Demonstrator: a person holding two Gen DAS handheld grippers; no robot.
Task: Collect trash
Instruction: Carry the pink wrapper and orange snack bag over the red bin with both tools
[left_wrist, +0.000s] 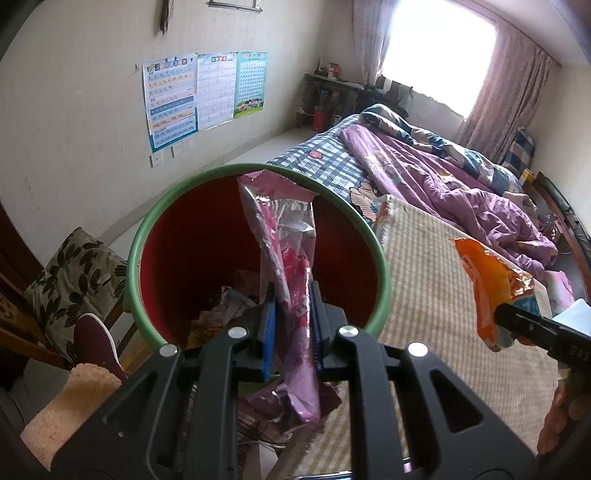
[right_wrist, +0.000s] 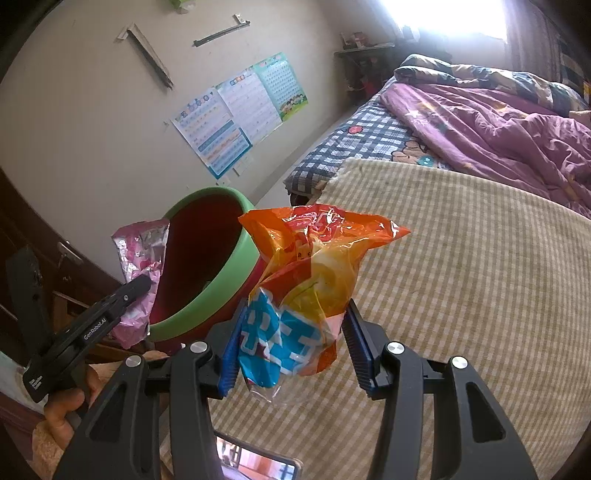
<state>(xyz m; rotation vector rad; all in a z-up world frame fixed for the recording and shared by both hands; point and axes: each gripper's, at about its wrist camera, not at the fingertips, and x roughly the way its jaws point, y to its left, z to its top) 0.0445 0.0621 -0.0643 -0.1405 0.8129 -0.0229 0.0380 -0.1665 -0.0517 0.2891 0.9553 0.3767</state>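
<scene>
Pink foil wrapper (left_wrist: 291, 291) is pinched flat between the blue pads of the left gripper (left_wrist: 291, 325), whose jaws are pressed nearly together on it. Its long axis runs up and away from the tool, so the far end stands over the mouth of the red bin with the green rim (left_wrist: 147, 236). That bin lies directly ahead of and below the left gripper's tips, with crumpled papers already in the bottom. By my reading, letting go here would drop the wrapper inside; only its lower tail, hanging behind the jaws toward the handle, might catch on the near rim.

The right gripper (right_wrist: 295, 339) is part-way spread and clamped on an orange and blue snack bag (right_wrist: 314, 280), a puffy one that stands upright above the pads. From this tool the bin sits ahead and to the left, tilted with its opening facing it, and the left gripper with the pink wrapper is further left again, just beside the rim. So the left hand is the nearer of the 2 to the bin.

Under and right of the right gripper stretches a beige checked bedcover (right_wrist: 461, 295), with a purple quilt (right_wrist: 498, 125) beyond. A phone-like screen (right_wrist: 258, 461) lies below its handle.
</scene>
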